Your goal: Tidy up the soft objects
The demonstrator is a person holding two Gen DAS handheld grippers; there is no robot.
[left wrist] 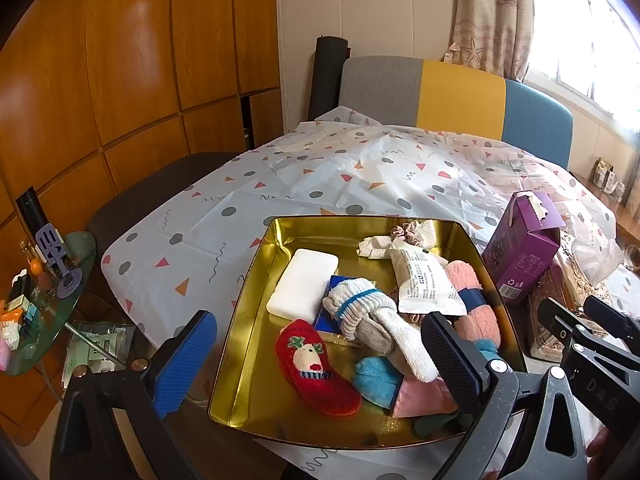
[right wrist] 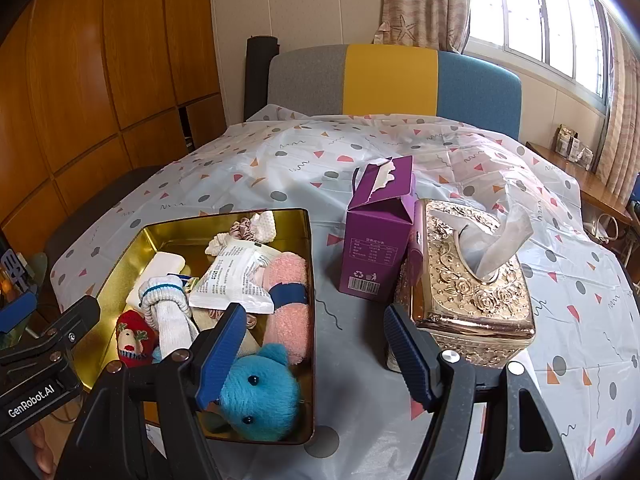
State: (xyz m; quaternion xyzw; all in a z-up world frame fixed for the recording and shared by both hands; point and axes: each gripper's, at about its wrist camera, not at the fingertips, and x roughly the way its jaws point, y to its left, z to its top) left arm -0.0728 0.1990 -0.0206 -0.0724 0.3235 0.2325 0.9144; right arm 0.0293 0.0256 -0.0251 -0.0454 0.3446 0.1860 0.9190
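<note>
**Full tin, easy to snag**

The soft things lie heaped in the gold tin (left wrist: 244, 344), right under both claws. The left claw (left wrist: 320, 364) and right claw (right wrist: 316, 354) both gape wide, holding nothing. A grab at the white sock (left wrist: 384, 328) could drag the blue plush (right wrist: 260, 394) along, or bump the tin's wall.

One gold tin tray (right wrist: 310, 264) held one blue plush toy (right wrist: 260, 394), one red reindeer sock (left wrist: 316, 368), one white ribbed sock (left wrist: 376, 320), one pink fuzzy roll (right wrist: 290, 308), one white printed packet (right wrist: 236, 282) and one white soap-like block (left wrist: 304, 284). Beside it stood one purple carton (right wrist: 378, 240) and one ornate gold tissue box (right wrist: 472, 280).
</note>
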